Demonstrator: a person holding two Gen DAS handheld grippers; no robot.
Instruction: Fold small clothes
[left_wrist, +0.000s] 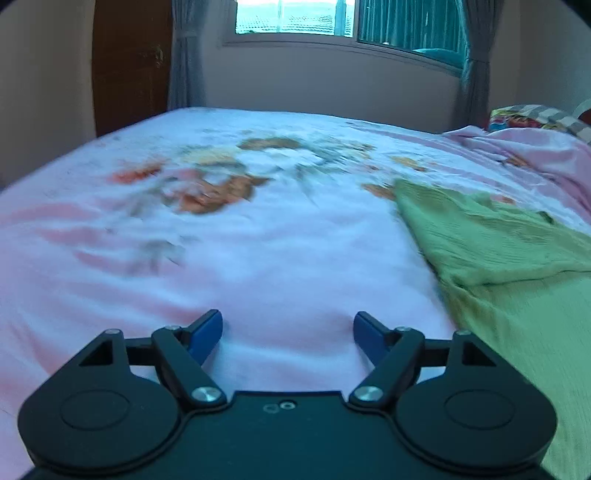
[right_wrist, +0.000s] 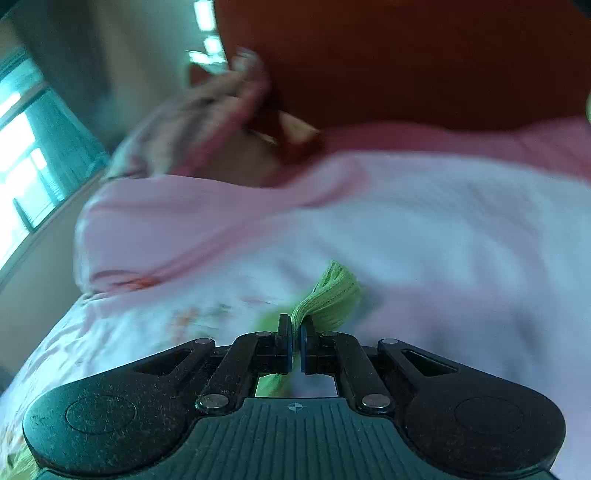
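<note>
Bedsheet (left_wrist: 258, 266) bears green garment (left_wrist: 491, 251), its edge pinched by right claw (right_wrist: 295, 328).

The left gripper (left_wrist: 288, 334) hovered with its blue-padded jaws spread wide and nothing between them, angled downward. The right gripper (right_wrist: 295, 345) was clamped tight on a fold of green fabric (right_wrist: 327, 295), apparently tilted sideways in the blurred view.

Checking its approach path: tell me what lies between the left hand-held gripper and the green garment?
Only bare bedsheet, in the left wrist view, between left hand-held gripper and green garment.
</note>
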